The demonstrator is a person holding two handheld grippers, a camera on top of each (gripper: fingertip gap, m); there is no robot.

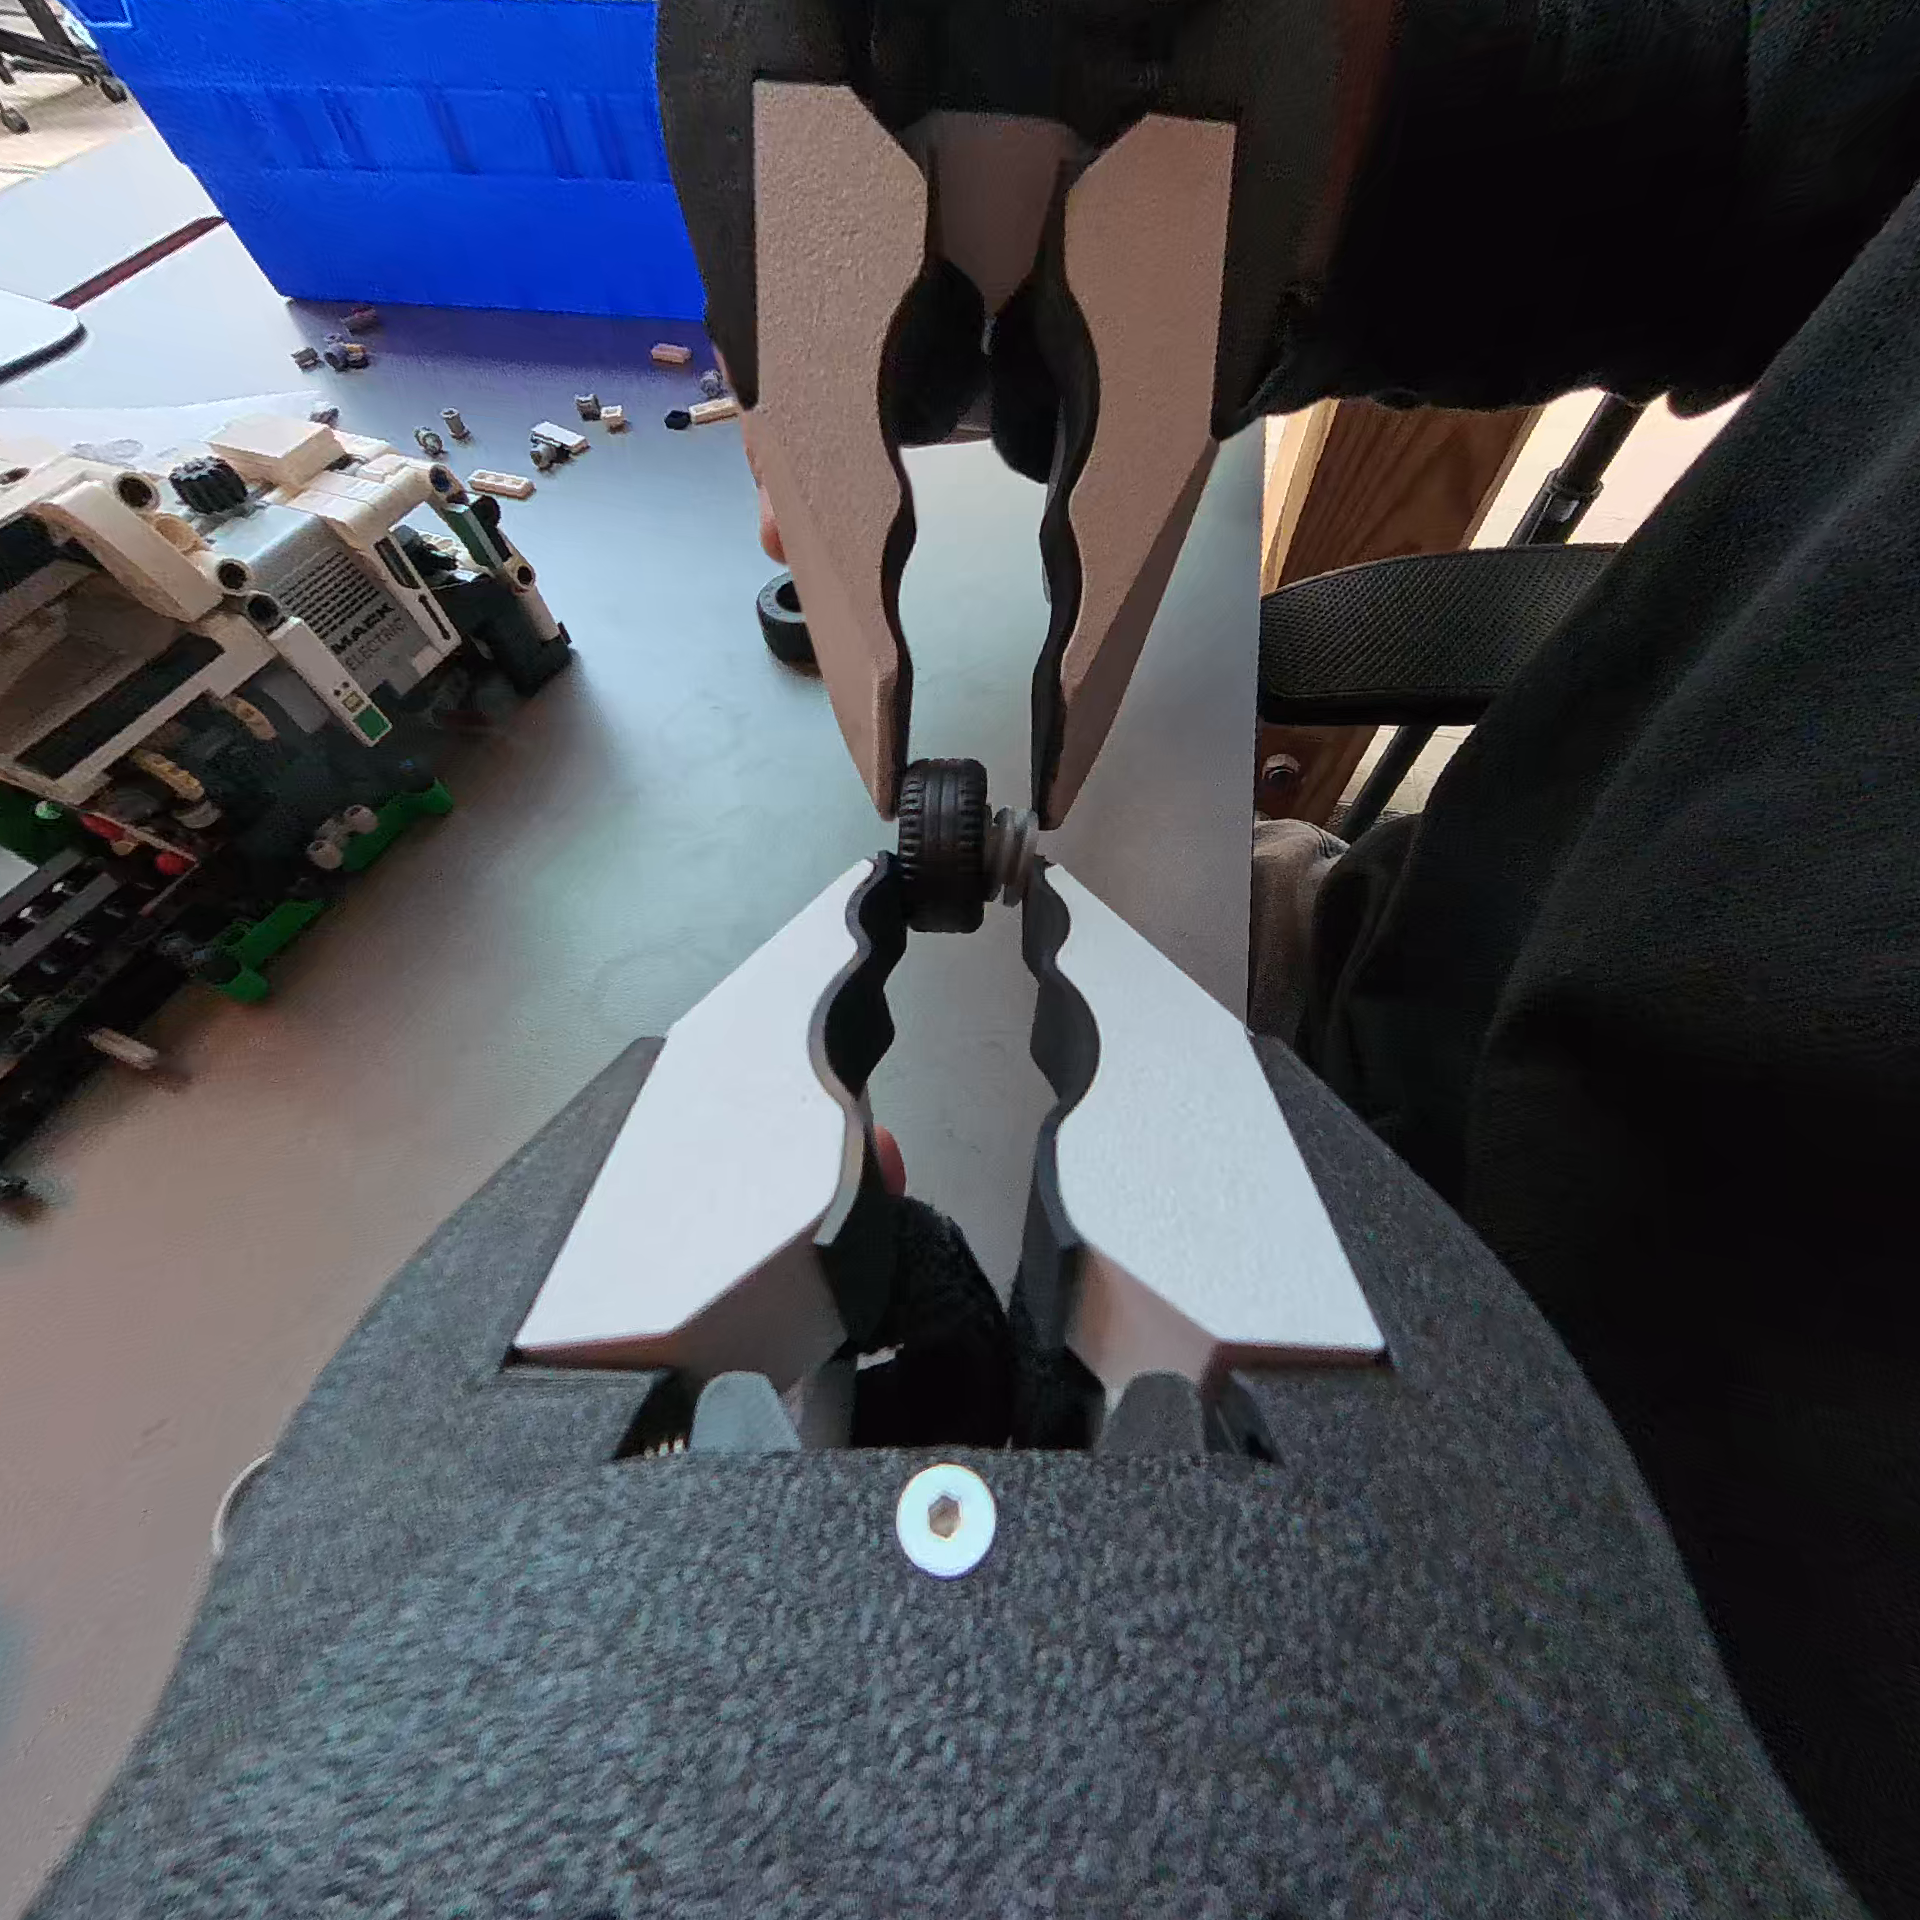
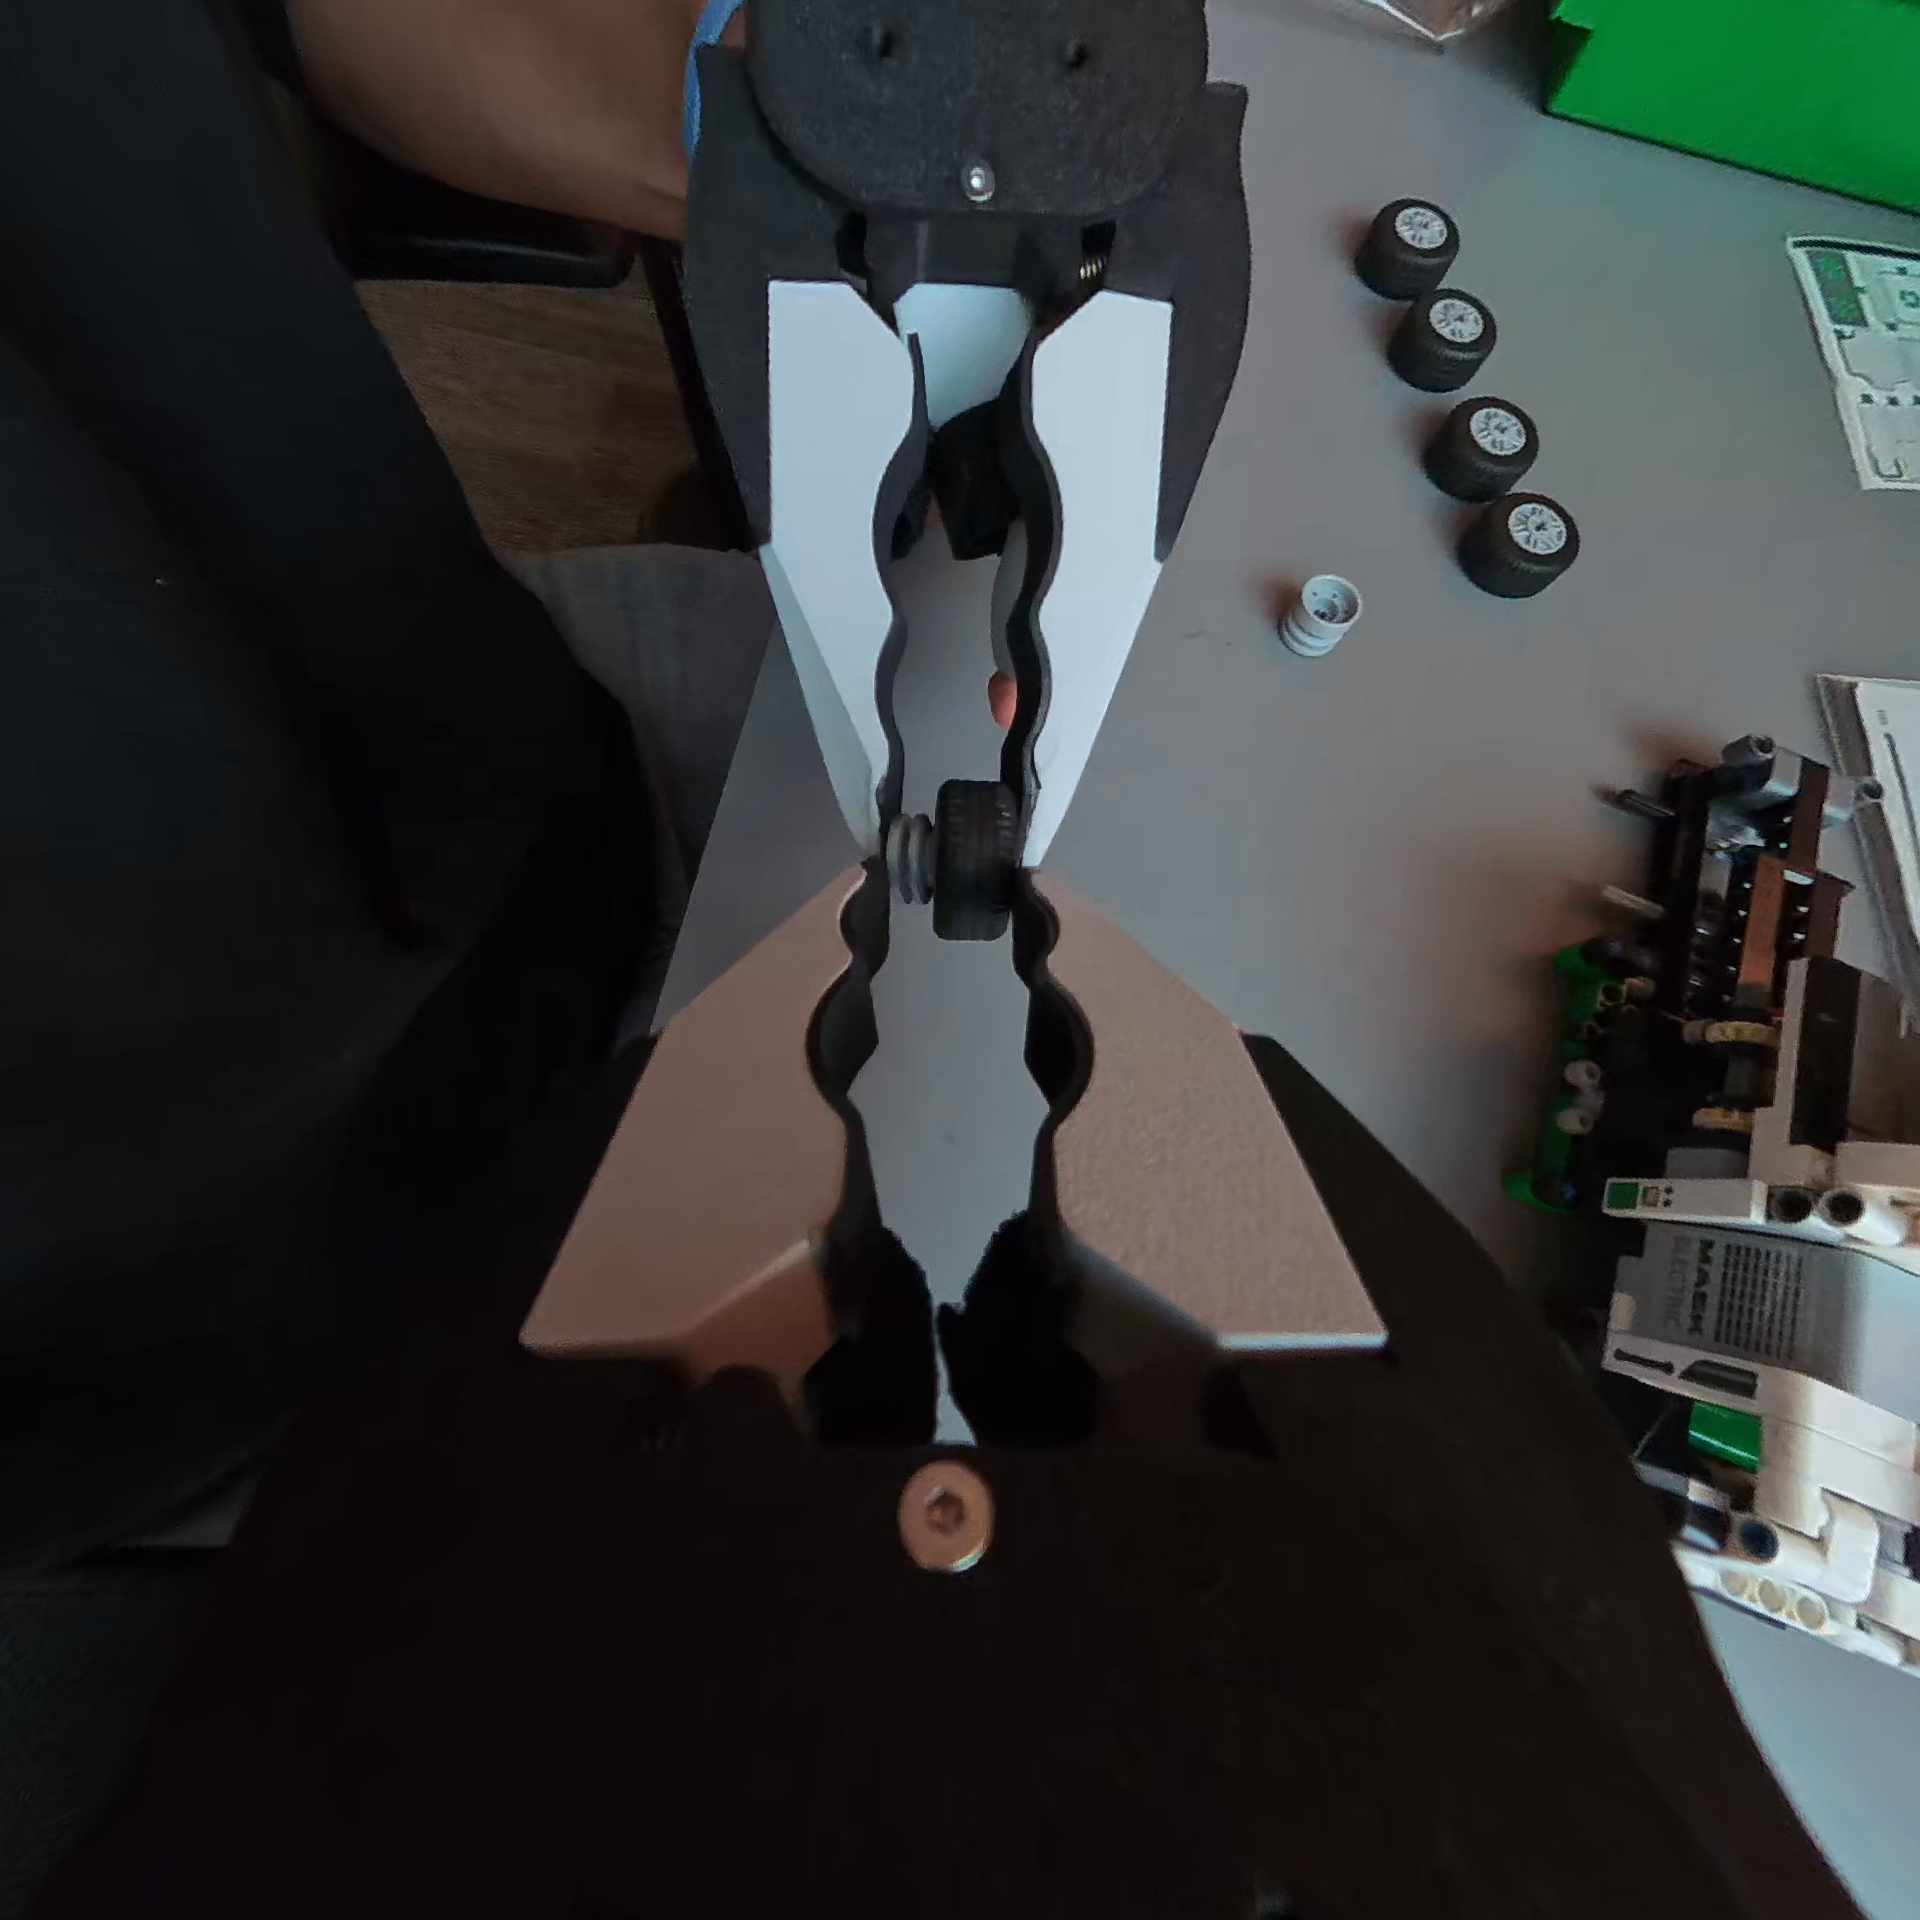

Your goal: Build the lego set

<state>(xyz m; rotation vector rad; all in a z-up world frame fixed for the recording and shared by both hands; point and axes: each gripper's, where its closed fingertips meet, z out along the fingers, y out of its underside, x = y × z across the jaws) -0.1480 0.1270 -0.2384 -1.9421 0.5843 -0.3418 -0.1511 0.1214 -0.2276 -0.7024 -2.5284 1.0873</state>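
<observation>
Black rubber tyre (image 1: 942, 844) and grey hub (image 1: 1016, 844) sit side by side, caught between both sets of opposing tips. Left gripper (image 1: 954, 883) is narrowly parted and pinches the pair; right gripper (image 2: 951, 896), entering at 12 o'clock in the left wrist view, likewise. Lego truck (image 1: 239, 644) stands on the grey table (image 1: 623, 831) at 9 o'clock. Four finished wheels (image 2: 1481, 447) lie at 2 o'clock in the right wrist view.
</observation>
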